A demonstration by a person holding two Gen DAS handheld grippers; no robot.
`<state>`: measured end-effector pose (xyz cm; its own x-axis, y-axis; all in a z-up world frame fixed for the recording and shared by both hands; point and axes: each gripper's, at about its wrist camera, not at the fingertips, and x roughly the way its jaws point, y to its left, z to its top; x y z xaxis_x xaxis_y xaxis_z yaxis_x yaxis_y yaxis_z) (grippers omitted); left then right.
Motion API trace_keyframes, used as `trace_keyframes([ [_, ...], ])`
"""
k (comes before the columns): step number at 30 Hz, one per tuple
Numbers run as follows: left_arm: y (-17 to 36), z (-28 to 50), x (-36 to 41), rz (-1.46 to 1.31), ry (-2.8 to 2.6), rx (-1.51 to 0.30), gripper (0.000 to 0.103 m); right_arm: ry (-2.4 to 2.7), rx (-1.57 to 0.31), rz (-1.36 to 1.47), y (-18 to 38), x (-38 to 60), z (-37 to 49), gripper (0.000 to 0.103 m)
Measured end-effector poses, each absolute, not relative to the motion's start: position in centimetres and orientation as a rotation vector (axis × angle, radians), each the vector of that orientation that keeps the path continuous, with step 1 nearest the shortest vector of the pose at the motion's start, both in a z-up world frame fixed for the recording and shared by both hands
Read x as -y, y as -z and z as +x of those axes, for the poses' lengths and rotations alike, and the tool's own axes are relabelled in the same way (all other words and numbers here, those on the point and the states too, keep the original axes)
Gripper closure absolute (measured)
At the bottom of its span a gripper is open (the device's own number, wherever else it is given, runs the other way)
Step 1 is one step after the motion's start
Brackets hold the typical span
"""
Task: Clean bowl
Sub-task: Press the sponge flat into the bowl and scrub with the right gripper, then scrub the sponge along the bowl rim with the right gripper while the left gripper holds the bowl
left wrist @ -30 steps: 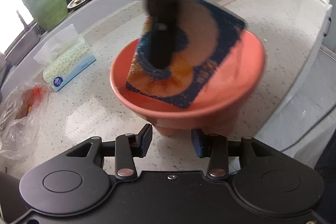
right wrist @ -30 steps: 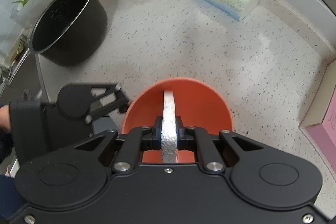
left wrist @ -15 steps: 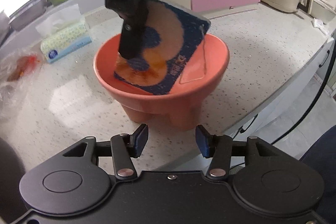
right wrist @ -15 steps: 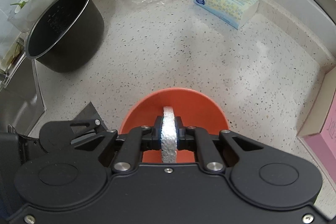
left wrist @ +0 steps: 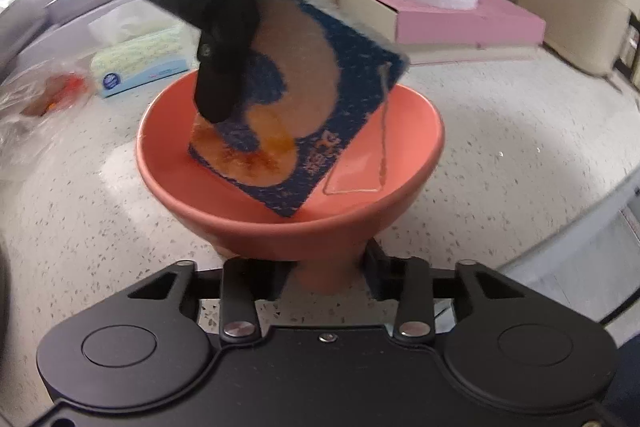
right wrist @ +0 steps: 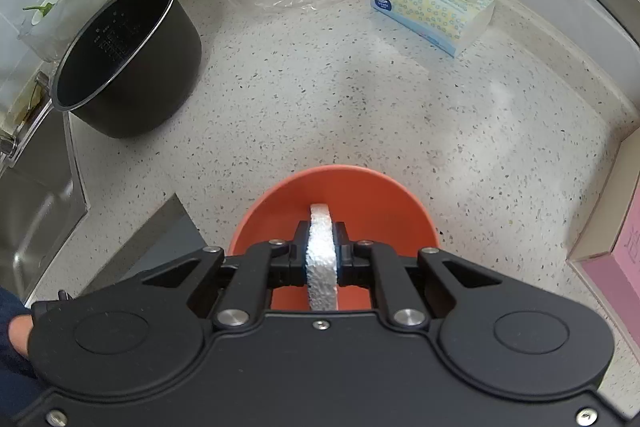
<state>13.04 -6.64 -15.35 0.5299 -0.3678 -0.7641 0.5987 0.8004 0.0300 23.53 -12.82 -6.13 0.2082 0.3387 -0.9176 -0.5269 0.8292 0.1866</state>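
Speckled stone counter [right wrist: 320, 99] — right fingers [right wrist: 340, 259] pinch sponge [right wrist: 320, 247] in bowl [left wrist: 288, 227]; left fingers' state unclear.

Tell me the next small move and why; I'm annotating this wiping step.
Probably sweep the sponge around the bowl's inner wall: the right gripper clamps it with its lower edge inside, and the left gripper brackets the bowl's foot.

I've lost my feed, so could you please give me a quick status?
Right gripper shut on sponge, sponge tilted inside bowl. Left gripper: fingers either side of bowl's foot, grip unclear. Tissue box, pot stand apart.
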Motion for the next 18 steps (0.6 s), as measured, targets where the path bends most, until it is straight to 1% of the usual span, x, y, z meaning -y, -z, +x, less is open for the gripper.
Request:
trace_keyframes([
  [2, 15.3, 13.0, 6.5, 0.300, 0.585, -0.829, 0.066, -0.616, -1.232, -0.189, 6.2, 12.9, 23.5, 0.090],
  [3, 15.3, 13.0, 6.4, 0.298, 0.584, -0.829, 0.066, -0.620, -1.242, -0.207, 6.3, 12.9, 23.3, 0.085],
  [4, 15.3, 13.0, 6.4, 0.295, 0.583, -0.829, 0.066, -0.624, -1.255, -0.234, 6.4, 12.9, 23.1, 0.076],
  [9, 15.2, 13.3, 5.7, 0.297, 0.592, -0.831, 0.066, -0.631, -1.263, -0.328, 6.7, 13.2, 22.2, 0.074],
  [14, 15.0, 13.9, 4.6, 0.321, 0.634, -0.844, 0.066, -0.633, -1.259, -0.353, 6.4, 13.7, 22.0, 0.076],
  [16, 15.0, 14.1, 4.0, 0.328, 0.650, -0.846, 0.066, -0.646, -1.241, -0.368, 6.0, 13.6, 21.9, 0.092],
  [18, 15.0, 14.4, 3.6, 0.345, 0.679, -0.845, 0.066, -0.651, -1.195, -0.430, 5.5, 13.1, 21.6, 0.091],
])
